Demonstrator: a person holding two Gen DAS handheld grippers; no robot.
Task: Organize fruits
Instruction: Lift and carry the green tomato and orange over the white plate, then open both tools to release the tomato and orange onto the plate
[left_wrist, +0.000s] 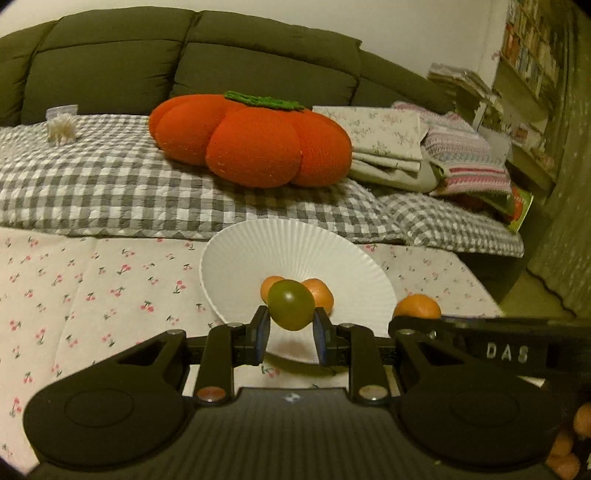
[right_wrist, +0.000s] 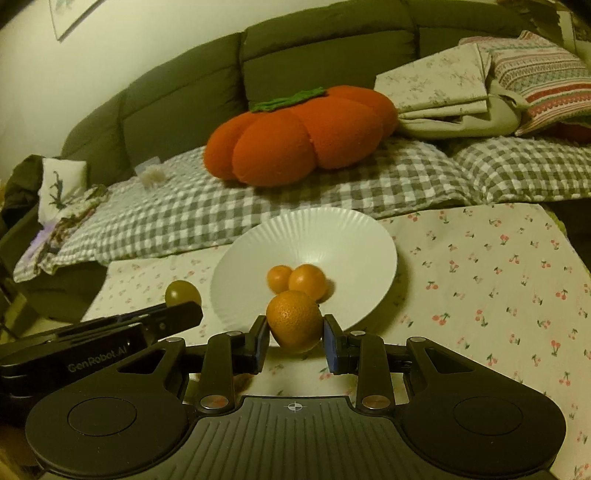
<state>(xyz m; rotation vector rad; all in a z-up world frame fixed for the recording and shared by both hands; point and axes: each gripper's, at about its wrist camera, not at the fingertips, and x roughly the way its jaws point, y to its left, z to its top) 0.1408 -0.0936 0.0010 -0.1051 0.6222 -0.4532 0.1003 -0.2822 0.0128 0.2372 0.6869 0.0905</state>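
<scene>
My left gripper (left_wrist: 291, 334) is shut on a green tangerine (left_wrist: 290, 304) and holds it over the near rim of a white ribbed plate (left_wrist: 258, 254). Two orange tangerines (left_wrist: 320, 292) lie in the plate. My right gripper (right_wrist: 295, 338) is shut on an orange tangerine (right_wrist: 294, 320), just in front of the same plate (right_wrist: 332, 236), where the two tangerines (right_wrist: 307, 280) lie. In the right wrist view the left gripper (right_wrist: 177, 314) stands at the left with the green tangerine (right_wrist: 182, 292). In the left wrist view the right gripper (left_wrist: 417, 325) shows at the right with its orange tangerine (left_wrist: 418, 306).
The plate rests on a cherry-print cloth (left_wrist: 92, 280). Behind it is a sofa with a grey checked blanket (left_wrist: 110, 184), an orange pumpkin cushion (left_wrist: 251, 144) and folded linens (left_wrist: 424, 147). More orange fruits (left_wrist: 569, 446) show at the lower right edge.
</scene>
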